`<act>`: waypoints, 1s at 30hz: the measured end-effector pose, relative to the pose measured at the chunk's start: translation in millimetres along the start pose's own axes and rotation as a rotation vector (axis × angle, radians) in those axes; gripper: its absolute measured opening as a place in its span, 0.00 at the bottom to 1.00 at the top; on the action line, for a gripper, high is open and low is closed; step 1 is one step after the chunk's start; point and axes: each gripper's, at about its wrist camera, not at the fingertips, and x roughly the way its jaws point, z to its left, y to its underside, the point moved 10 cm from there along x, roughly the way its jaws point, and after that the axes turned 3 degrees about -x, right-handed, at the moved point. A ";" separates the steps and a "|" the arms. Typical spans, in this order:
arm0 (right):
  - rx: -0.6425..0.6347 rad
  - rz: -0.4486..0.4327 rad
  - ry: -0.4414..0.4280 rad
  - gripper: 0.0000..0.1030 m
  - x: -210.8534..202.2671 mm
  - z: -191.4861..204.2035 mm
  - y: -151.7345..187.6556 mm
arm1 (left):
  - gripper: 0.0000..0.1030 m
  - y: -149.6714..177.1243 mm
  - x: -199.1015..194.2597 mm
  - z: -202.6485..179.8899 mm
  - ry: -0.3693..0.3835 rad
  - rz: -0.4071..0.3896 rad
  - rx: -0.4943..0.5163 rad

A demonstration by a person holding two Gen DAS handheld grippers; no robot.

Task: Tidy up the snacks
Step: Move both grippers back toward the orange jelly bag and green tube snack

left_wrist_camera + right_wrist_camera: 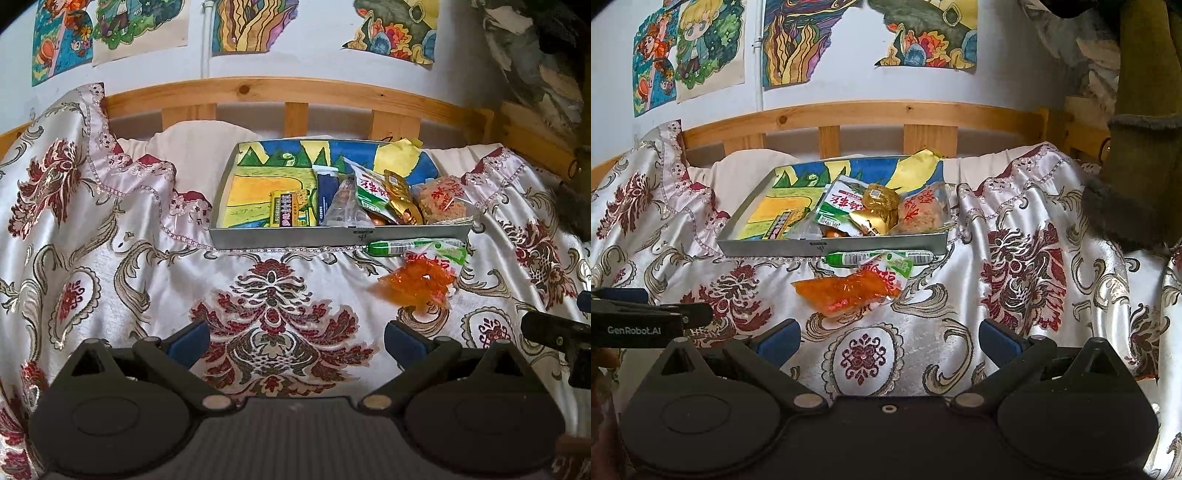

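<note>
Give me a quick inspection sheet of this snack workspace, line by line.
Surface: patterned satin cloth, wrinkled, draped over a bed.
Job's things: metal tray holding several snack packets; orange packet and green sausage stick lie on the cloth in front of it.
Clutter: nothing seen.
Grippers: left gripper and right gripper both open, empty.
Cables: nothing seen.
Surroundings: wooden headboard, drawings on the wall.
</note>
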 end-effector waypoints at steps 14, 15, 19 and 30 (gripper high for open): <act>0.039 0.026 -0.036 0.99 11.0 -11.8 -8.5 | 0.99 6.2 17.3 -12.2 -0.010 0.031 0.055; 0.042 0.031 -0.043 0.99 12.6 -11.9 -8.7 | 0.99 5.7 18.5 -11.2 -0.016 0.031 0.052; 0.035 0.043 -0.070 0.99 22.8 -10.6 -12.4 | 0.99 1.5 26.4 -4.1 -0.045 0.048 0.029; -0.035 0.005 -0.130 0.99 47.6 1.5 -26.6 | 0.99 -23.7 48.1 9.4 -0.084 0.055 -0.013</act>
